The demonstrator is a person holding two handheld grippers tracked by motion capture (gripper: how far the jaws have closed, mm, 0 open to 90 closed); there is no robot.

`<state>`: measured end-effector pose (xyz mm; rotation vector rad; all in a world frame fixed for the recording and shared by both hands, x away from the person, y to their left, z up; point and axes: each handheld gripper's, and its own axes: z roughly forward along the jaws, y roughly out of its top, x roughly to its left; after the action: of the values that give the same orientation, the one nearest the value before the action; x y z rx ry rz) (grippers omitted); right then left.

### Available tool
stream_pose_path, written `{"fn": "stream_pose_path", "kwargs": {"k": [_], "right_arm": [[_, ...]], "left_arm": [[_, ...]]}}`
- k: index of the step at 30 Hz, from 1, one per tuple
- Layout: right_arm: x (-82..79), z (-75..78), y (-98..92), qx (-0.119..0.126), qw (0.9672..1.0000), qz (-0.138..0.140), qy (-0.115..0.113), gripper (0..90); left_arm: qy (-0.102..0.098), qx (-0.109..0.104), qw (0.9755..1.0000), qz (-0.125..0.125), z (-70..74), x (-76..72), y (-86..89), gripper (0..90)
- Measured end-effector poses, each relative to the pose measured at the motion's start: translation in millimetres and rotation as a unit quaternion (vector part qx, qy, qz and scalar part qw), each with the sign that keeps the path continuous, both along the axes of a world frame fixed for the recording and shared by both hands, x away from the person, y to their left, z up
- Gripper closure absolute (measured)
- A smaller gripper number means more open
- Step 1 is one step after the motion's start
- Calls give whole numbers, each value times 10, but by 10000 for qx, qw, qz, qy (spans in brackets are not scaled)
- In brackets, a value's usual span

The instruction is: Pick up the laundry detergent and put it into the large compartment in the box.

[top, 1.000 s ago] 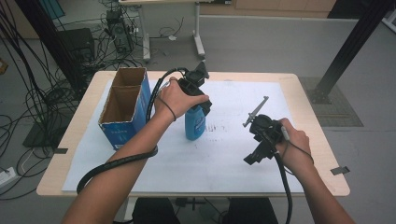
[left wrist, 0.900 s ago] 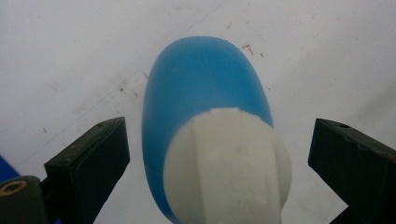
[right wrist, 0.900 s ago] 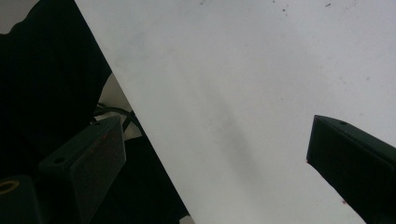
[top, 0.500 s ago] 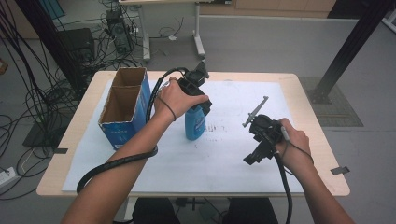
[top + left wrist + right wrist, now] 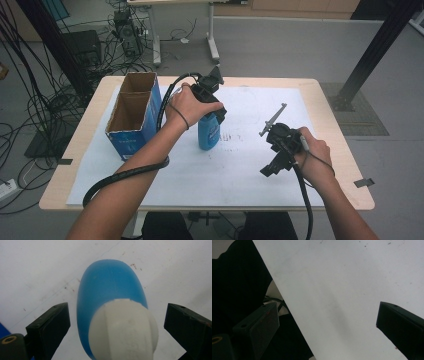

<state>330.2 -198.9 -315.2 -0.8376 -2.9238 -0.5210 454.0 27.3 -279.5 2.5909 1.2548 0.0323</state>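
A blue bottle [image 5: 208, 134] with a white cap [image 5: 123, 330] stands upright on the white sheet [image 5: 235, 165] near the table's middle. My left gripper [image 5: 215, 112] hangs right above it, pointing down. In the left gripper view its jaws stand wide on either side of the cap, apart from it, so the left gripper [image 5: 117, 322] is open. My right gripper [image 5: 272, 167] hovers over the sheet at the right, aimed toward the table's near edge. The right gripper [image 5: 327, 322] is open with nothing between its jaws.
A blue cardboard box [image 5: 131, 116], open at the top with two compartments, stands left of the bottle. Cables and a black post [image 5: 367, 55] lie on the floor beyond the wooden table [image 5: 332, 107]. Dark floor [image 5: 234, 285] lies past the sheet's near edge.
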Motion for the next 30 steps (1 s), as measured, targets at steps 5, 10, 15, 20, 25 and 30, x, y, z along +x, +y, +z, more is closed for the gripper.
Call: {"fn": "stream_pose_path", "kwargs": {"k": [5,10,15,20,25,30], "right_arm": [[0,-6,6,13,10000,3,3,42],[5,-7,10,5,10000,21,4,42],[12,-11,-3,5,10000,-9,18,42],[15,-15,-5,9,10000,-16,24,42],[14,-26,7,5,10000,-1,25,42],[15,-27,3,10,10000,-15,36,42]], "left_arm": [[26,44,10000,34,-24,7,-2,82],[16,49,10000,40,-28,17,-6,106],[36,90,9999,77,-26,24,2,153],[71,120,9998,113,-41,29,-3,175],[87,146,9998,111,-40,26,-26,217],[83,150,9998,104,-33,18,-42,249]]}}
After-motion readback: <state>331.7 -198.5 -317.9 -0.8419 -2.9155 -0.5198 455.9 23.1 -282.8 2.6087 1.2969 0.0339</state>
